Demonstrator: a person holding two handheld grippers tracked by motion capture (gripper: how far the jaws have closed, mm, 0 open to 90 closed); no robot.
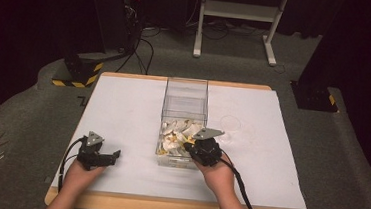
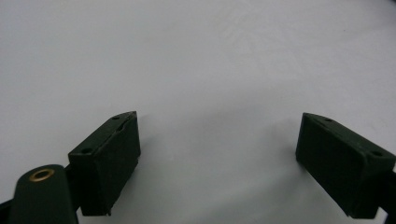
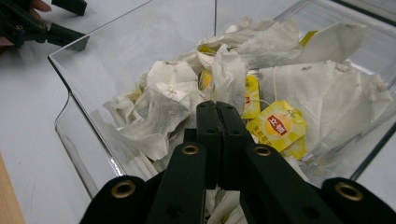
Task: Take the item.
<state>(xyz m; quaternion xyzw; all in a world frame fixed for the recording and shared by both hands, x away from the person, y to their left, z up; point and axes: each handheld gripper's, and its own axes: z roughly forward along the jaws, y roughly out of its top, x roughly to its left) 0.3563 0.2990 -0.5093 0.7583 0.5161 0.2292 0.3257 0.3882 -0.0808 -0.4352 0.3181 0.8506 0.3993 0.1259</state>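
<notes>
A clear plastic box [image 1: 186, 92] stands mid-table, its near half heaped with white tea bags [image 1: 179, 131] carrying yellow tags. My right gripper [image 1: 190, 145] hangs over the box's near end. In the right gripper view its jaws [image 3: 217, 106] are pressed together just above the tea bags [image 3: 173, 102], beside a yellow tag [image 3: 276, 125], and I see nothing held between them. My left gripper [image 1: 114, 155] rests low over the white table at the front left, and its jaws [image 2: 219, 116] are wide apart with only bare table between them.
A small clear round dish [image 1: 230, 122] lies on the white table top [image 1: 123, 109] right of the box. The box's far half holds nothing. The table's wooden front edge [image 1: 165, 207] runs just behind my hands. Dark stands and cables sit on the floor beyond.
</notes>
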